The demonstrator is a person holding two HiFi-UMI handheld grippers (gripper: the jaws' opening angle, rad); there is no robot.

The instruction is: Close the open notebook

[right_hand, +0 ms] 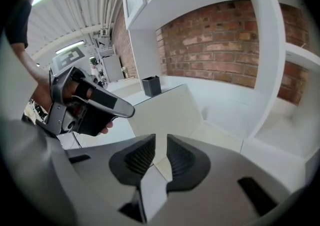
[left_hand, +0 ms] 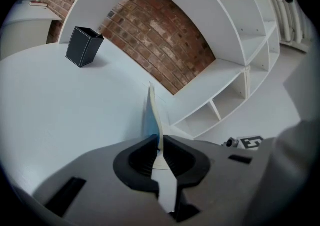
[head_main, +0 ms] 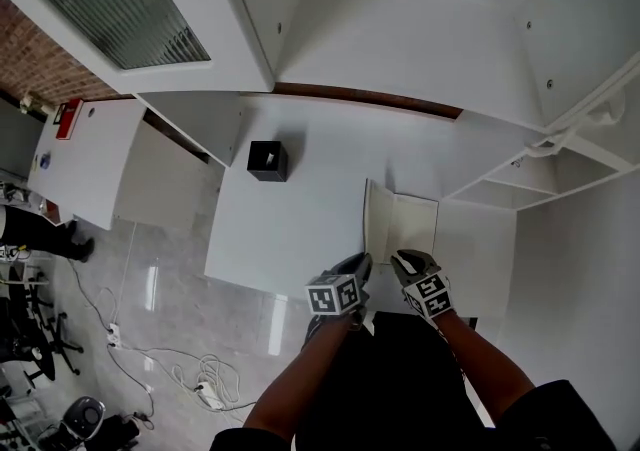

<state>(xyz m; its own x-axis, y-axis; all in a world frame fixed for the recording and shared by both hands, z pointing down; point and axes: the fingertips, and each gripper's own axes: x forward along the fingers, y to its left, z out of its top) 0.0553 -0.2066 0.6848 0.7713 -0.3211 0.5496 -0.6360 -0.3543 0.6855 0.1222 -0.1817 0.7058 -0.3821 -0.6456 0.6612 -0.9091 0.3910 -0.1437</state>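
The notebook (head_main: 412, 229) lies open on the white table (head_main: 290, 229) near its front edge, its left cover (head_main: 378, 224) lifted up on edge. My left gripper (head_main: 362, 261) is shut on that cover's near edge. In the left gripper view the thin cover (left_hand: 152, 112) stands upright between the pads, pinched at the left gripper (left_hand: 159, 150). My right gripper (head_main: 403, 257) hovers just right of it over the flat page. Its jaws are slightly parted at the right gripper (right_hand: 161, 152) with nothing pinched, and the raised cover (right_hand: 170, 112) shows beyond them, next to the left gripper (right_hand: 82, 102).
A black open box (head_main: 267, 160) stands at the table's back left, also visible as the black box (left_hand: 84, 45). White shelving (head_main: 520, 184) borders the table at right, with a brick wall (right_hand: 220, 44) behind. Cables (head_main: 190, 379) lie on the floor below the front edge.
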